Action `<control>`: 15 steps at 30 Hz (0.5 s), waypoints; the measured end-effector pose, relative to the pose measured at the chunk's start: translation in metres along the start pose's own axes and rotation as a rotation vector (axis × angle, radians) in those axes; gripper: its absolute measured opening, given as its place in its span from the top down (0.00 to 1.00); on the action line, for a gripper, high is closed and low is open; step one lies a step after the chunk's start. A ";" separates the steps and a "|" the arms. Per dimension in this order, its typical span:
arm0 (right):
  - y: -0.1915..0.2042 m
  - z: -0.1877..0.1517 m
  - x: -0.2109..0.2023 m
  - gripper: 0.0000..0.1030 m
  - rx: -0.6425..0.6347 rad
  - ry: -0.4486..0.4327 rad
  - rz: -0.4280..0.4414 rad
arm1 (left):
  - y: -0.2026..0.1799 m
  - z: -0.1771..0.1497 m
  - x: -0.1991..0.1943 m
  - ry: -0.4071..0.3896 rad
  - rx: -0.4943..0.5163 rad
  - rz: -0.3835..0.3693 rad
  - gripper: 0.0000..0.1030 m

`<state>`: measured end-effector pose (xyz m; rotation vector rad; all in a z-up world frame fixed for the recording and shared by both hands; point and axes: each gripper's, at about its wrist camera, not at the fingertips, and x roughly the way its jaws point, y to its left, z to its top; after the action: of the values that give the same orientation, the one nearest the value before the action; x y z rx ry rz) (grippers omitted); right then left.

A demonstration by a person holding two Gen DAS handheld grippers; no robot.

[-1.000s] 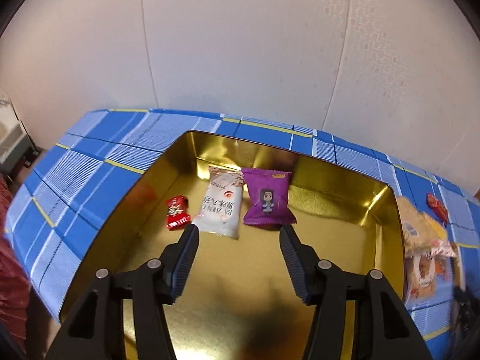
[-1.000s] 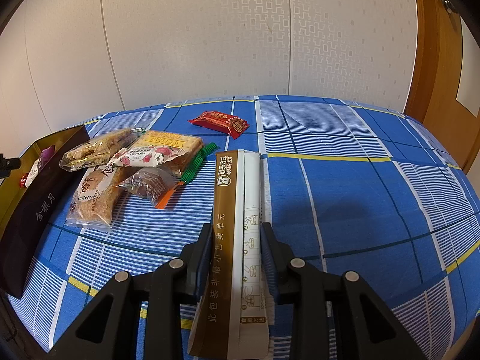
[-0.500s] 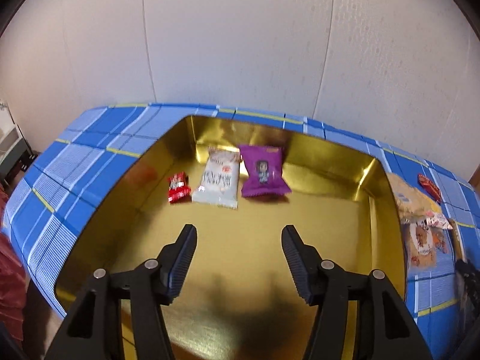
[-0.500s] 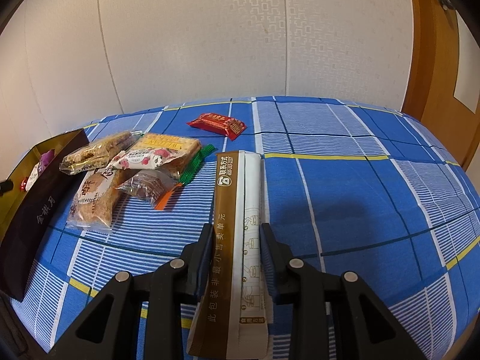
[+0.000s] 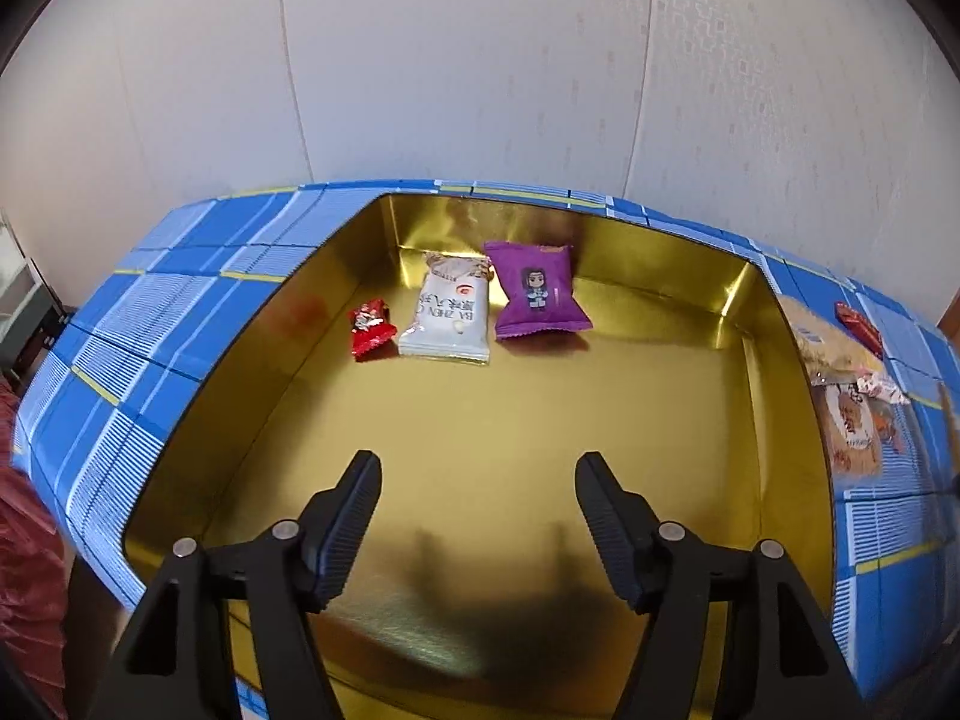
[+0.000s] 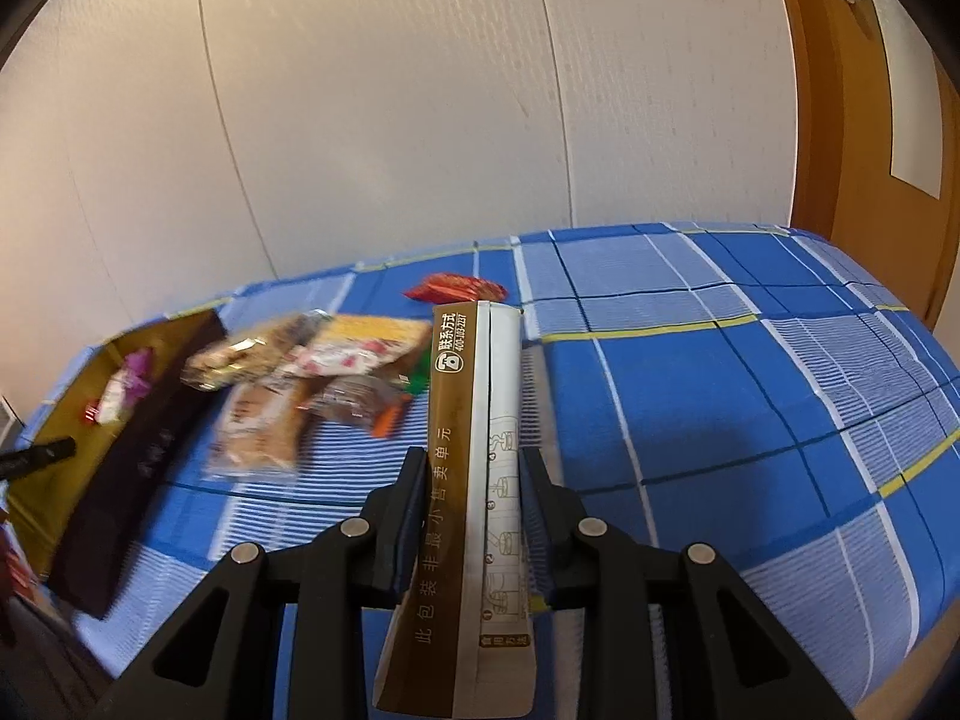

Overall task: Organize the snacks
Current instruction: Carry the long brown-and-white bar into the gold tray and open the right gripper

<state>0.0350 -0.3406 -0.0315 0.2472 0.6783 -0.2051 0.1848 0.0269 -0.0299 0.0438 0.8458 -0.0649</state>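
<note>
Over the gold tin (image 5: pixel 774 396), left gripper (image 5: pixel 478 468) empty, jaws opening — right gripper (image 6: pixel 474 474) clamping a long brown-and-white sachet (image 6: pixel 474 480)

Blue plaid cloth (image 6: pixel 690 396); pale wall (image 5: pixel 480 72); wooden door (image 6: pixel 870 138).

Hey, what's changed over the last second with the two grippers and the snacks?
The right gripper, shut on the long brown and white packet, has lifted it off the blue checked cloth. The left gripper, empty over the gold tin, has pulled back from the snacks and its jaws are opening. The red candy, white packet and purple packet lie where they were.
</note>
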 end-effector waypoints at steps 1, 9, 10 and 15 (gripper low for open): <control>0.005 0.001 -0.005 0.70 0.001 -0.004 0.008 | 0.000 0.000 -0.001 -0.001 0.008 0.008 0.34; 0.084 0.020 -0.020 0.70 -0.108 0.028 0.144 | 0.012 -0.001 0.001 0.021 -0.015 0.006 0.34; 0.099 0.024 -0.018 0.70 -0.127 0.038 0.172 | 0.014 -0.001 0.000 0.019 -0.021 0.012 0.34; 0.161 0.039 -0.008 0.70 -0.190 0.080 0.297 | 0.022 -0.001 -0.007 -0.009 -0.031 0.038 0.34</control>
<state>0.0947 -0.1977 0.0284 0.1714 0.7264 0.1534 0.1809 0.0495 -0.0245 0.0310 0.8367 -0.0163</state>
